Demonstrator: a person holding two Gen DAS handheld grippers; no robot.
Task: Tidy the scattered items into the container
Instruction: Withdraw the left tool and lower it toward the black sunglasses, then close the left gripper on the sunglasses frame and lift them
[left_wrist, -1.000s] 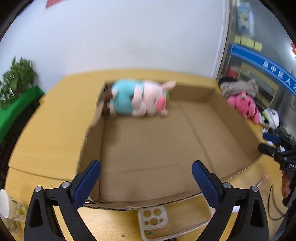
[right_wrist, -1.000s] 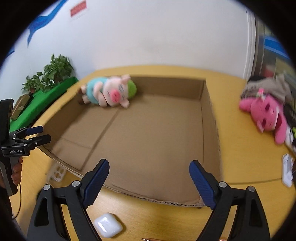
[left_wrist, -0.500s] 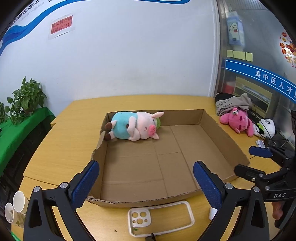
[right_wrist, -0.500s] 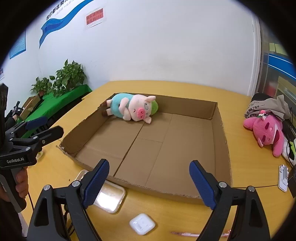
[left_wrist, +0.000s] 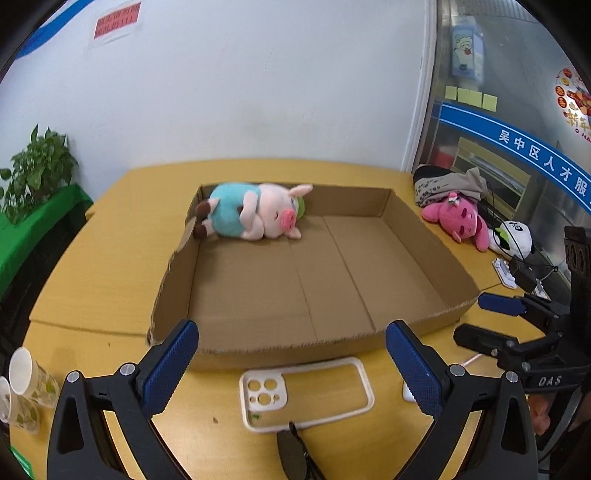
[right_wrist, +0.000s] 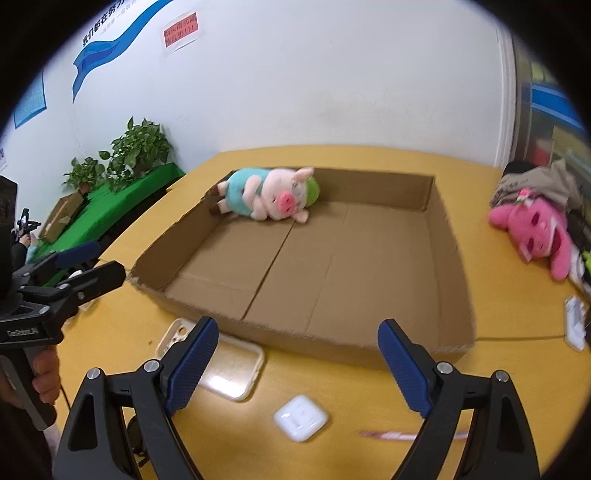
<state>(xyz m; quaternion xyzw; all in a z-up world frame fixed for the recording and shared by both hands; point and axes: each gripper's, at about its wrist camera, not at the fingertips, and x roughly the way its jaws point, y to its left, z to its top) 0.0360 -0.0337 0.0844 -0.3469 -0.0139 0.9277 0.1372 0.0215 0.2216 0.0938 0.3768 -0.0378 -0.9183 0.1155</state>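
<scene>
On my far left I see paper cups (left_wrist: 22, 387) at the table (left_wrist: 110, 266) edge. My left gripper (left_wrist: 291, 363) hangs with its jaws wide apart, holding nothing, above a white phone case (left_wrist: 304, 393) lying just in front of the cardboard box (left_wrist: 424, 236). A pig plush (left_wrist: 255, 216) lies on its side in the box's far left corner. My right gripper (right_wrist: 297, 360) is likewise spread and empty, over a small white square case (right_wrist: 301, 417). Right of the box, a pink plush (right_wrist: 535, 230) rests on the table beside a panda toy (left_wrist: 515, 238).
</scene>
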